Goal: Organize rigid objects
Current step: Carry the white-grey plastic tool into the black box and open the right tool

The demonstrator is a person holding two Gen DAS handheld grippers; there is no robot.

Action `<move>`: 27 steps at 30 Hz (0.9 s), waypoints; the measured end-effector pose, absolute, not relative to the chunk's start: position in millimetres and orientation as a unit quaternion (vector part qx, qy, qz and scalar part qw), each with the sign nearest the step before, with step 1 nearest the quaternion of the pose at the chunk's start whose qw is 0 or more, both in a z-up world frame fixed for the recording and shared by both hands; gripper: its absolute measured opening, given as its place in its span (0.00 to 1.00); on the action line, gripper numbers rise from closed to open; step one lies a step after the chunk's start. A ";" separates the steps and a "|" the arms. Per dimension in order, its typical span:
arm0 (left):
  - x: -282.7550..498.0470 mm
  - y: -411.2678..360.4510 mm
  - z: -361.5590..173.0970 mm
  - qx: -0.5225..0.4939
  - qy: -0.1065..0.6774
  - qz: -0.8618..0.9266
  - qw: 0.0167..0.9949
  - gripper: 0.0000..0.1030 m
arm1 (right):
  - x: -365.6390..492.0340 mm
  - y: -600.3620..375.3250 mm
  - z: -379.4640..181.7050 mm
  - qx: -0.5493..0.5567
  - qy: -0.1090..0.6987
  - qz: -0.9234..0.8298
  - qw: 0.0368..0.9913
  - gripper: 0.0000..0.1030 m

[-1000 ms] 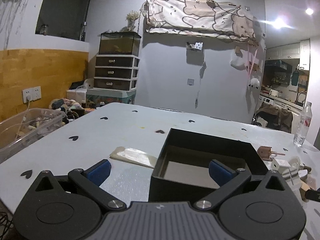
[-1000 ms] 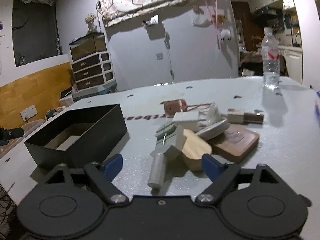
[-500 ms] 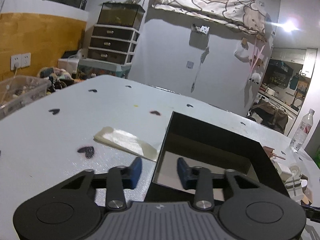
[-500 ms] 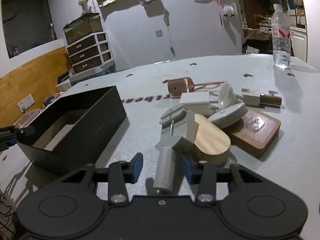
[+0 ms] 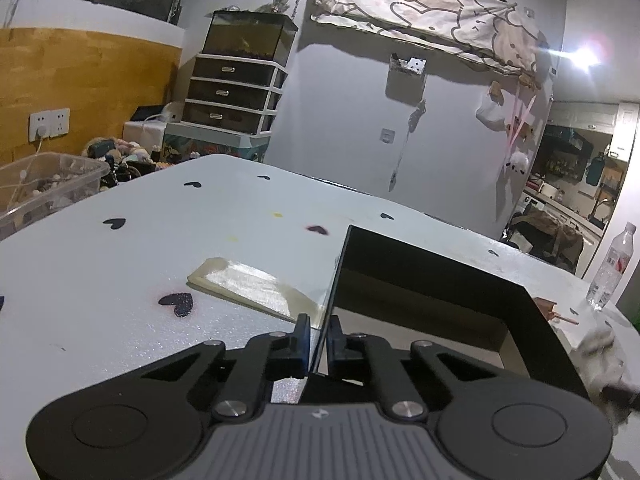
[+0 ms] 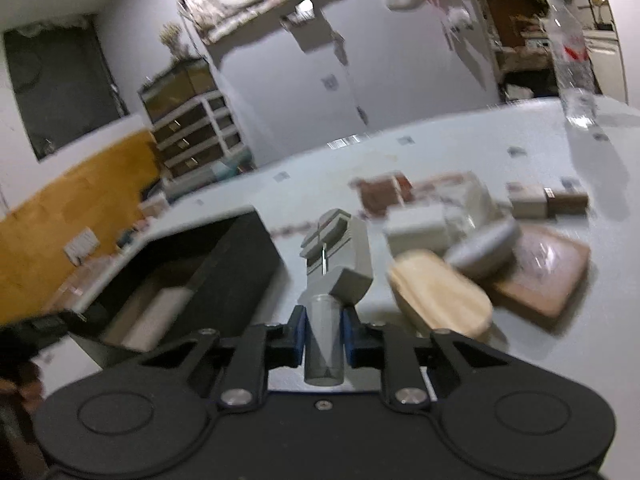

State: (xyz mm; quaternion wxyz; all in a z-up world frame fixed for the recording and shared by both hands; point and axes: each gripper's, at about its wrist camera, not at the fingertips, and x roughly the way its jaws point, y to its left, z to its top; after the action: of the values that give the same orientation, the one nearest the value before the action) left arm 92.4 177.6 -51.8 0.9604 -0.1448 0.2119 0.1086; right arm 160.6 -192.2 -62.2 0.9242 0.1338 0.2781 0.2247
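My left fingers [image 5: 318,334], spread a second ago, now pinch the box [image 5: 532,320] wall at 6 o'clock, and my right fingers [image 6: 323,330] have clamped the grey tool [image 6: 336,256] on the desk [image 5: 120,264], so I can load it.

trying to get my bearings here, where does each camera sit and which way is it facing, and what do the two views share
Left wrist: sits on the left gripper, looking forward and slightly down across the table; its own fingers show, shut on the near wall of the black box.
Right wrist: sits on the right gripper, looking over the table toward a pile of wooden and grey pieces; its fingers show, shut on the handle of a grey tool.
Shared: the black box, the water bottle, the drawer unit and the wall.
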 end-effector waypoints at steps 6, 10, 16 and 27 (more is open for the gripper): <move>94.3 175.8 -48.9 -0.137 0.216 0.107 0.961 0.06 | 166.1 -168.8 -18.1 0.138 0.245 0.301 0.911 0.19; 93.8 175.7 -48.9 -0.136 0.218 0.106 0.961 0.06 | 191.4 -128.2 -11.2 0.161 0.306 0.362 0.866 0.19; 95.9 179.2 -47.8 -0.145 0.225 0.102 0.958 0.06 | 227.3 -51.1 -26.7 0.174 0.414 0.383 0.808 0.19; 95.8 186.3 -47.8 -0.153 0.238 0.080 0.956 0.07 | 264.6 28.2 -60.0 0.245 0.519 0.308 0.758 0.19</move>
State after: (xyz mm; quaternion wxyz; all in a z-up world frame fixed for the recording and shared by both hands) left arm 95.8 186.3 -47.8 0.9557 -0.1529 0.2383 0.0799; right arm 264.6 28.2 -60.0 0.7585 0.2453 0.5194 0.3079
